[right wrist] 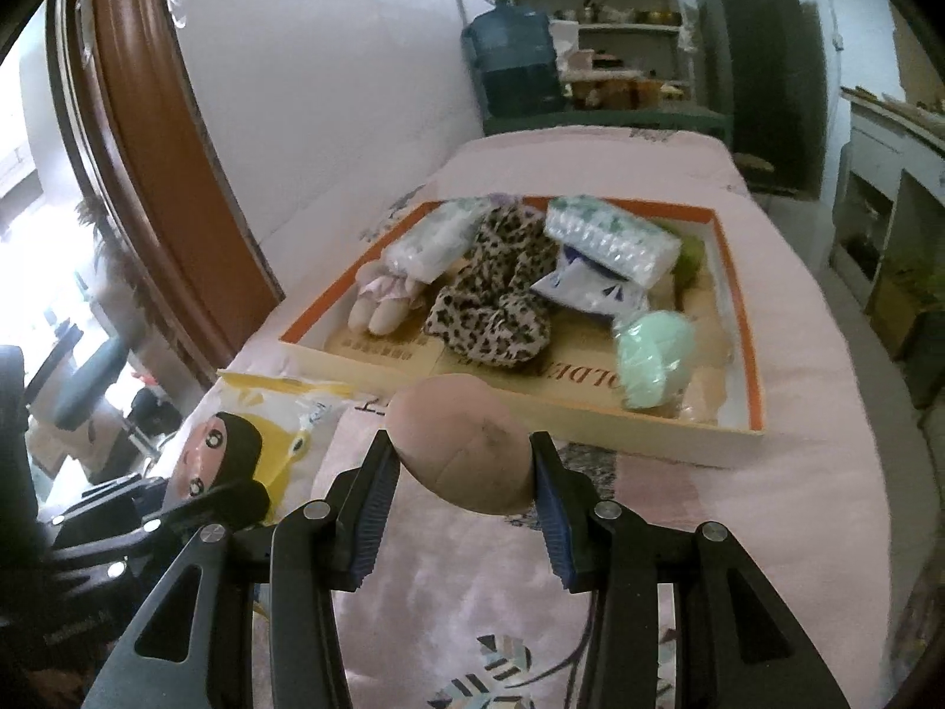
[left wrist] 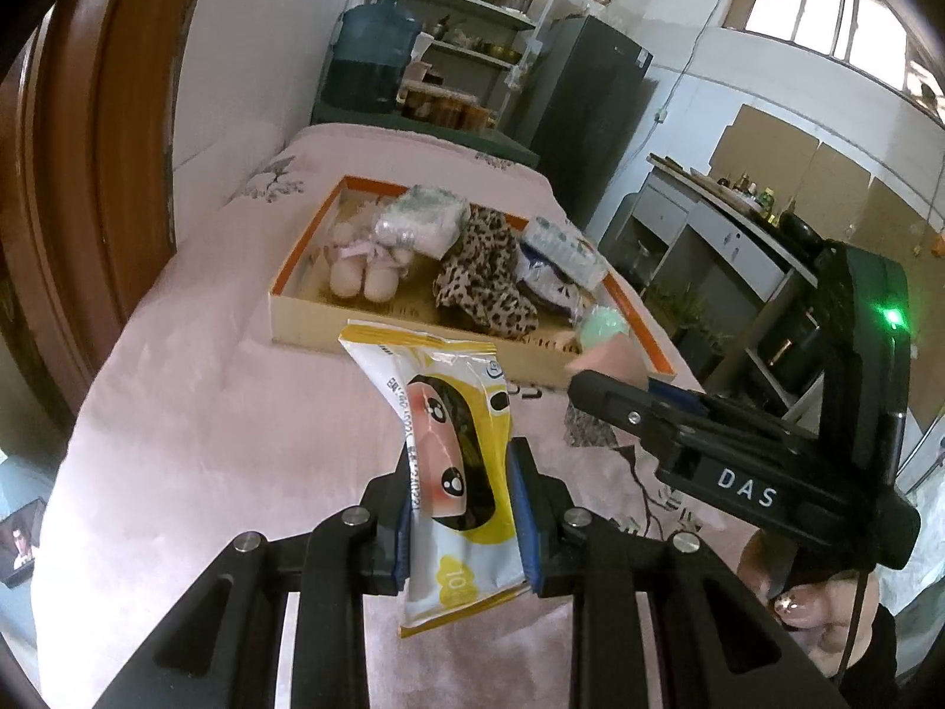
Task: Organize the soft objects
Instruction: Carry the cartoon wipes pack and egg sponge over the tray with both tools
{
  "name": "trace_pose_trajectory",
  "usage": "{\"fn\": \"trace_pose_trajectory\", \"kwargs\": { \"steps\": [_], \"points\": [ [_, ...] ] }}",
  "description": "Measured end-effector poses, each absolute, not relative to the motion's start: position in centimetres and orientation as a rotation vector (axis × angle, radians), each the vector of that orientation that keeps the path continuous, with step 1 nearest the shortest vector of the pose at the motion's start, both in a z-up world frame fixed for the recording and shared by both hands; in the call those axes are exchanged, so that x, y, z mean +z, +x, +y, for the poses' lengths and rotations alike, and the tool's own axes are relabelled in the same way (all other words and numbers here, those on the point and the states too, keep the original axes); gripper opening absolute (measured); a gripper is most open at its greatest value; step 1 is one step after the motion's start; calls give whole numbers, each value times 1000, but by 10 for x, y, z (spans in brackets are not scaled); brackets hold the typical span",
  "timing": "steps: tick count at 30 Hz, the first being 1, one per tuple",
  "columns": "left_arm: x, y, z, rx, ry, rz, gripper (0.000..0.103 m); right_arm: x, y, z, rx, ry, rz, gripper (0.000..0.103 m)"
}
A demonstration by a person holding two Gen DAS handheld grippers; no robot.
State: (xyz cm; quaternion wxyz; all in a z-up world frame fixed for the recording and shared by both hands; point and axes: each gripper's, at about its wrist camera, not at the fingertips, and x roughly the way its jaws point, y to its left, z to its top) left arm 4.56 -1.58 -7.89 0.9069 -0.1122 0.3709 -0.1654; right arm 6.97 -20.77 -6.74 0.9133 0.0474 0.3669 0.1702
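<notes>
My left gripper (left wrist: 463, 508) is shut on a yellow and white wipes pack (left wrist: 455, 461) with a cartoon face, held upright above the pink bedspread. The same wipes pack (right wrist: 260, 443) shows at the left of the right wrist view. My right gripper (right wrist: 466, 472) is shut on a soft pink ball (right wrist: 466, 449), just short of the box's near wall. The pink ball (left wrist: 611, 357) and the right gripper (left wrist: 596, 384) also appear at the right of the left wrist view. Ahead lies a shallow orange-rimmed cardboard box (left wrist: 413, 348) (right wrist: 756, 354) holding several soft things.
Inside the box: a pale doll (right wrist: 384, 301), a leopard-print cloth (right wrist: 502, 295), tissue packs (right wrist: 608, 236) and a mint-green sponge (right wrist: 652, 360). The bed (left wrist: 207, 413) meets a white wall and a wooden door frame (left wrist: 106, 136) on the left. Shelves, a water jug (left wrist: 372, 59) and a fridge stand beyond.
</notes>
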Motion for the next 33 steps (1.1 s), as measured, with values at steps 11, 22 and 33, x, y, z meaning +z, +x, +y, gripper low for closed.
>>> {"fn": "trace_pose_trajectory", "kwargs": {
  "steps": [11,22,33],
  "points": [
    [-50,53,-13,-350,-212,694,27,-34,59,-216,304,103,683,46],
    [-26,78,-3,-342,-224,628,27,-17,74,-214,285,105,664,46],
    [-15,118,-4,-343,-226,606,27,-14,104,-207,280,101,670,46]
  ]
}}
